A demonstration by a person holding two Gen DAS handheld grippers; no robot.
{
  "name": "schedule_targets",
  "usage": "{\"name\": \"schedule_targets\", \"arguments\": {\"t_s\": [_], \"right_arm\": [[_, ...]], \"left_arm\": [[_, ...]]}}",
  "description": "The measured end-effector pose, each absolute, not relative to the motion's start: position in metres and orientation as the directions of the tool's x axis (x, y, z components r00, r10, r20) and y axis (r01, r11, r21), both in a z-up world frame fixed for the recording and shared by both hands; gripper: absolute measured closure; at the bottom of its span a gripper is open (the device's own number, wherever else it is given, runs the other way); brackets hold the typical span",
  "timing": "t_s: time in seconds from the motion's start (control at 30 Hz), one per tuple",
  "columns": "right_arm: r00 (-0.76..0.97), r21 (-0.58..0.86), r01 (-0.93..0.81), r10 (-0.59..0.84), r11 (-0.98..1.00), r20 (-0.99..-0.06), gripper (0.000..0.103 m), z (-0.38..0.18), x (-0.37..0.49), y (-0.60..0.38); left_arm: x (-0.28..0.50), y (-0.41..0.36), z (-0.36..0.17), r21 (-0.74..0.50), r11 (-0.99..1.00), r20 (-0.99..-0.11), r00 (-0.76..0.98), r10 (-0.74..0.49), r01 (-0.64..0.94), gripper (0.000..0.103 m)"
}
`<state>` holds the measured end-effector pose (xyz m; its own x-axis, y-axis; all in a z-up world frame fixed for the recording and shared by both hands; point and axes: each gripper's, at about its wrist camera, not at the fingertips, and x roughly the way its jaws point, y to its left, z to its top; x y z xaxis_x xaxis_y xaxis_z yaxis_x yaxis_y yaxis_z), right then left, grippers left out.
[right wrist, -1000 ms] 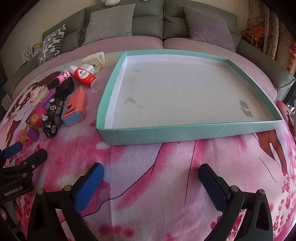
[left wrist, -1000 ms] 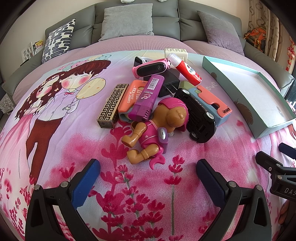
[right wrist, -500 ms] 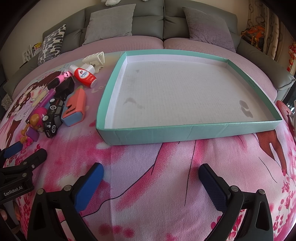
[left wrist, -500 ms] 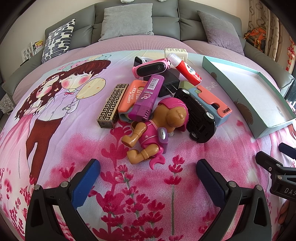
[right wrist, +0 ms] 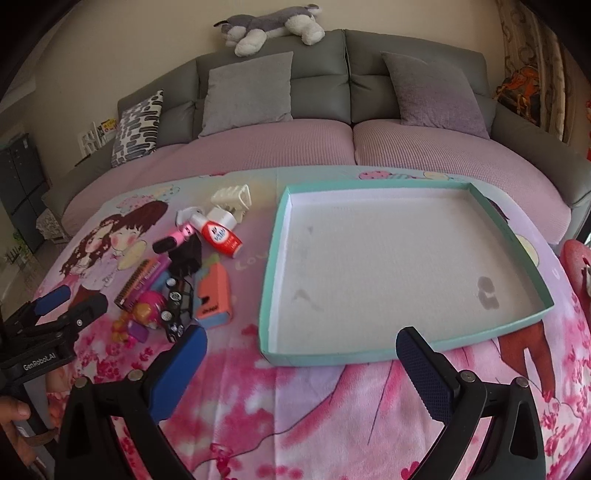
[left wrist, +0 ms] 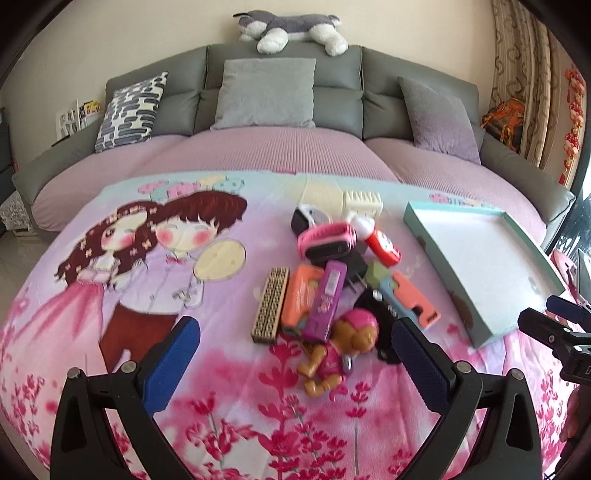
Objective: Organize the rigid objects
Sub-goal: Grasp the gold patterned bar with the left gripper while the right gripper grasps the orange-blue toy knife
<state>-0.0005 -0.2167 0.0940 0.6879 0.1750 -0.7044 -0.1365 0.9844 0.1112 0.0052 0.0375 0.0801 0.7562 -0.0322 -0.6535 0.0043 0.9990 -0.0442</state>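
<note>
A pile of small rigid items lies on the pink cartoon blanket: a pink toy dog, a black toy car, a purple box, a gold patterned box, a red and white bottle and a pink watch. The empty teal tray lies right of the pile. My left gripper is open and empty, above and in front of the toy dog. My right gripper is open and empty, before the tray's near wall.
A grey sofa with cushions and a plush dog on top stands behind the bed. A white hair clip and a salmon and blue box also lie by the pile. Each gripper shows at the edge of the other's view.
Both grippers have lifted and pulled back from the bed, so the pile and tray look smaller and farther away. Nothing on the blanket has moved.
</note>
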Motion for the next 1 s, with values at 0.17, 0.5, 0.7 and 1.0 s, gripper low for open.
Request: {"name": "schedule_targets", "arguments": {"t_s": [0.17,0.5,0.7,1.0], "right_arm": [[0.708,0.114,-0.183,0.211,0.976,-0.674,0.000,0.131,0.022,-0.198],[0.654,0.142,-0.188,0.231,0.972,-0.720,0.000,0.128,0.047,-0.164],[0.619,0.077,-0.213,0.196,0.974,-0.761,0.012,0.109,0.057,-0.142],[0.509,0.151,-0.211,0.240,0.966,-0.826,0.027,0.074,0.084,-0.133]], "left_arm": [[0.028,0.050,0.122,-0.082,0.997,-0.596,0.802,-0.038,-0.014,0.000],[0.061,0.067,0.125,-0.179,0.969,-0.710,0.704,-0.009,-0.168,0.000],[0.070,0.073,0.098,-0.128,0.957,-0.789,0.612,0.061,-0.260,0.000],[0.092,0.094,0.064,-0.158,0.911,-0.848,0.525,0.073,-0.382,0.000]]}}
